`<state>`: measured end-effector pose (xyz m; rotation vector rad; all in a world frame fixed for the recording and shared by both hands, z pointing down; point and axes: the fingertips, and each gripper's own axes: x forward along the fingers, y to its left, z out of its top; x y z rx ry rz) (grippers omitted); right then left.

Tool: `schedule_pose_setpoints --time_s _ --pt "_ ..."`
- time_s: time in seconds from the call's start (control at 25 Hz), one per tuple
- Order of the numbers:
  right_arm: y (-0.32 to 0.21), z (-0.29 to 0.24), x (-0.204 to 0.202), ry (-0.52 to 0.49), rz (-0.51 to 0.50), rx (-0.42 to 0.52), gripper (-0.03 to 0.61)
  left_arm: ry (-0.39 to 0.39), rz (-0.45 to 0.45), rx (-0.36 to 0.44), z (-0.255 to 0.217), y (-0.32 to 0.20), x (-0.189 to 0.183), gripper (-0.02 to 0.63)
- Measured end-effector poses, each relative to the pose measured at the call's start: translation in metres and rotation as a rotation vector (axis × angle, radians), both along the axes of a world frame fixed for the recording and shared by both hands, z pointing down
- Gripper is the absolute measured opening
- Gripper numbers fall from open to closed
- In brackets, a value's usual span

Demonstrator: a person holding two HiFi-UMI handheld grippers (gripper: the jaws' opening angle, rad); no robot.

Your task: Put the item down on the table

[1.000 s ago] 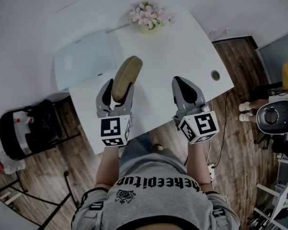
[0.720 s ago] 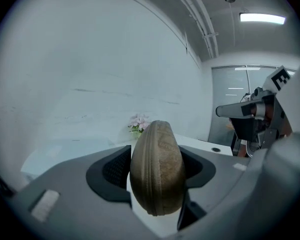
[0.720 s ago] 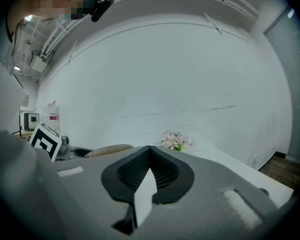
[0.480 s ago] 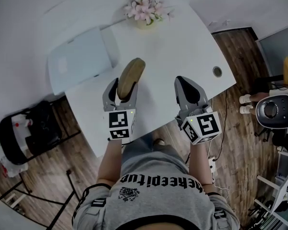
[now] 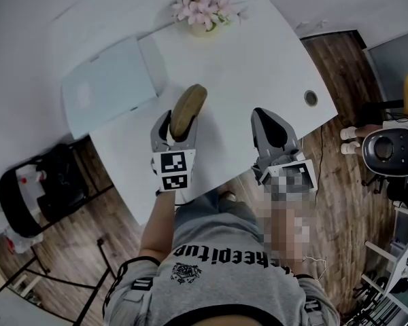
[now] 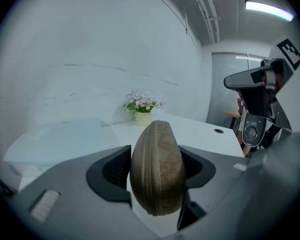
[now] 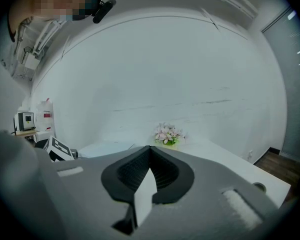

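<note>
right gripper (image 7: 149, 150) fingers together, flowers (image 7: 167, 134) beyond

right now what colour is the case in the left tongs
Olive-brown case; shows best in left gripper view.

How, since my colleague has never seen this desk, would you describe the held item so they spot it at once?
Start at the white table and find the left tool over its near edge. Clamped on end in it is the brown oval case, a seam running round its rim. Nothing else over the table is brown: the flowers are pink, the flat panel pale.
</note>
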<state>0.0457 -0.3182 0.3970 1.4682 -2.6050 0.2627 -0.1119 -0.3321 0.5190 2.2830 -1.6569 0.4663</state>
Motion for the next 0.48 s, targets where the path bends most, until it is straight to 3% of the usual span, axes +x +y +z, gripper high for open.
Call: schedule_pose_setpoints --time_s 0.48 --pt "-0.010 0.007 0.001 0.009 0.019 -0.022 0.000 -0.022 0.019 -0.062 0.028 -0.010 0.004 0.281"
